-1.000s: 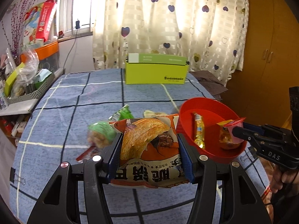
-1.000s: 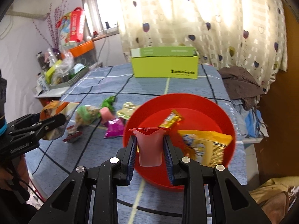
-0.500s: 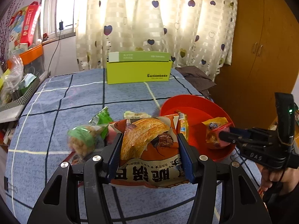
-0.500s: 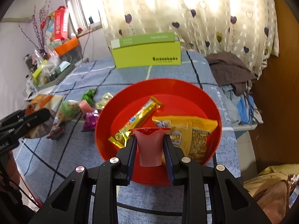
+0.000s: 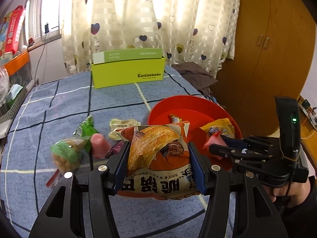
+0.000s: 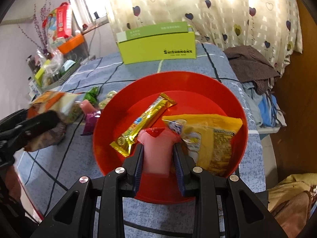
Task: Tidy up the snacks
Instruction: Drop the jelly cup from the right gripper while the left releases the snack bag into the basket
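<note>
Now right gripper (image 6: 157, 154) around pink cup (image 6: 157, 150) above red bowl (image 6: 198, 83); left gripper (image 5: 158, 166) around bread bag (image 5: 156, 154).

Your left tool (image 5: 158, 158) is matte black plastic with two forked arms, each carrying round silver screw heads, and its fingers (image 5: 121, 164) wear ribbed dark-blue pads. Your right tool (image 6: 157, 156) has the same build: black arms, silver screws, blue ribbed pads. In the left wrist view its body shows a small green light and a black upright block, and your bare hand (image 5: 287, 190) wraps the grip below.
</note>
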The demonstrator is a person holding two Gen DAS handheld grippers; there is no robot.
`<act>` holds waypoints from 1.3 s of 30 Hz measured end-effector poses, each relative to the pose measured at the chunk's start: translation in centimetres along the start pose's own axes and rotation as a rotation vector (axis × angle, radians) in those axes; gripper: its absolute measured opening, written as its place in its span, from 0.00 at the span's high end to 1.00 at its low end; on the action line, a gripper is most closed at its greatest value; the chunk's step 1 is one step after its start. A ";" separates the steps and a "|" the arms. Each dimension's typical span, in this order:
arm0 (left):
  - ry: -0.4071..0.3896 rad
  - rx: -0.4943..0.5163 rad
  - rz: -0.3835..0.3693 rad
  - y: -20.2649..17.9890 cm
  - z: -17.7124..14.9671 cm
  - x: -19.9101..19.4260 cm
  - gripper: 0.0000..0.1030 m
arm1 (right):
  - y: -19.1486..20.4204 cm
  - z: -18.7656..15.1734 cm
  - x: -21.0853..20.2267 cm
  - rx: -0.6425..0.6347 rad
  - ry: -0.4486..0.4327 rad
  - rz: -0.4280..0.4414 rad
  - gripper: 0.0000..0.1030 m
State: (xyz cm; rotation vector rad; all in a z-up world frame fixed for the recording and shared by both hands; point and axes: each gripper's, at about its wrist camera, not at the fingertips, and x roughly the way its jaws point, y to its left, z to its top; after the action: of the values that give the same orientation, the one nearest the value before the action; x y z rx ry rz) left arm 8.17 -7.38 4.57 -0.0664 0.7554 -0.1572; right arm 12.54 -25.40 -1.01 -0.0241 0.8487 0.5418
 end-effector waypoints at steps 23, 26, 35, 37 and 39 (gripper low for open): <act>0.120 0.096 -0.154 -4.1 1.0 7.1 0.43 | -3.6 -0.4 0.1 0.070 0.000 -0.117 0.77; 0.109 0.086 -0.153 -3.6 1.0 7.2 0.43 | -3.9 0.0 0.6 0.087 -0.007 -0.117 0.76; 0.074 0.053 -0.166 -2.9 1.4 6.8 0.35 | -4.6 1.3 1.4 0.098 -0.019 -0.139 0.76; 0.061 0.053 -0.162 -2.8 1.4 6.3 0.35 | -4.5 1.4 1.1 0.088 -0.033 -0.140 0.76; 0.040 0.042 -0.146 -2.3 1.4 5.6 0.35 | -4.4 1.4 1.1 0.081 -0.031 -0.149 0.76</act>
State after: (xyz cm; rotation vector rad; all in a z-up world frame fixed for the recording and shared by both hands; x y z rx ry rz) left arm 12.90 -10.58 2.02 -0.0788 0.7868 -0.3140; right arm 16.15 -28.45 -1.71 -0.0050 0.8307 0.3674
